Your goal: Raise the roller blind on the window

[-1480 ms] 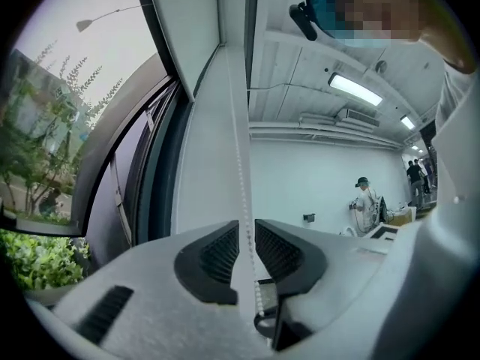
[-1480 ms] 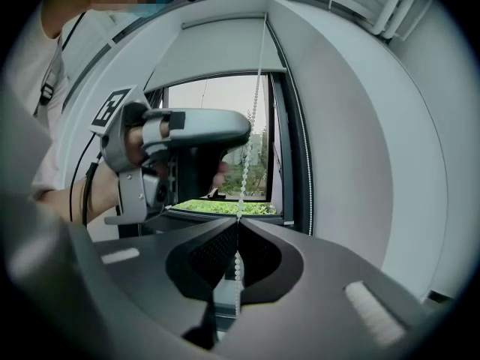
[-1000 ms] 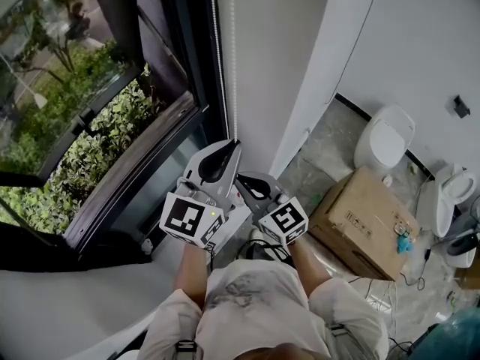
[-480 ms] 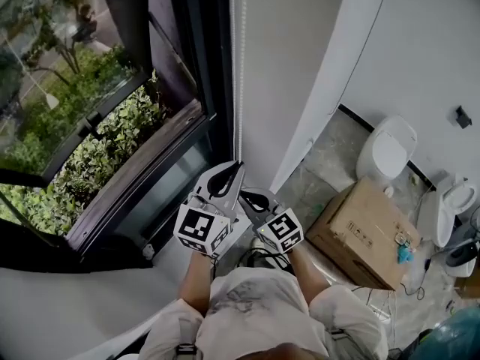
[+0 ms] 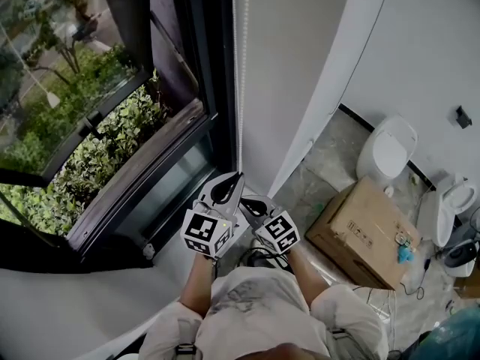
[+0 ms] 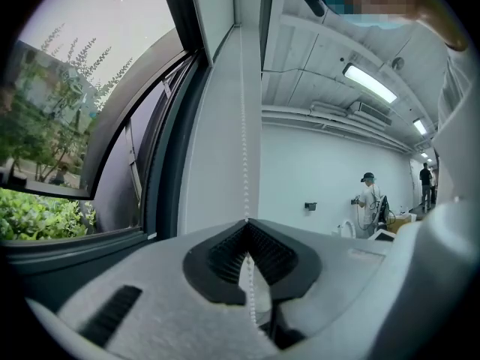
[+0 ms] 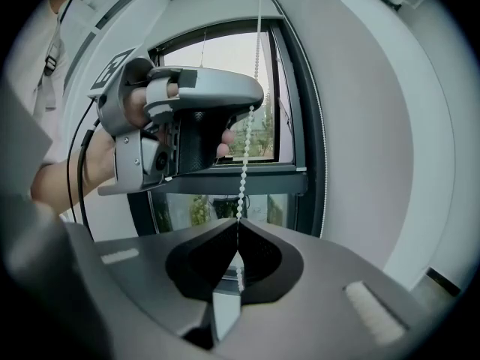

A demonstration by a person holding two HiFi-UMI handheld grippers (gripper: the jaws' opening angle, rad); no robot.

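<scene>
A white bead chain (image 5: pixel 240 73) hangs down the white wall beside the dark-framed window (image 5: pixel 112 118). Low in the head view, my left gripper (image 5: pixel 238 177) is shut on the chain. My right gripper (image 5: pixel 250 201) is shut on it just below and to the right. In the left gripper view the chain (image 6: pixel 244 141) runs straight up from the closed jaw tips (image 6: pixel 247 220). In the right gripper view the chain (image 7: pixel 246 156) rises from the pinched tips (image 7: pixel 238 220) past the left gripper (image 7: pixel 187 118). I cannot make out the blind's fabric.
A cardboard box (image 5: pixel 364 227) lies on the floor to the right, with white toilet bowls (image 5: pixel 388 147) beyond it. Green shrubs (image 5: pixel 90 156) show outside the glass. Two people (image 6: pixel 369 201) stand far off in the room.
Both grippers sit lower and closer to my body than a second ago, still closed on the chain. The head camera has tilted slightly.
</scene>
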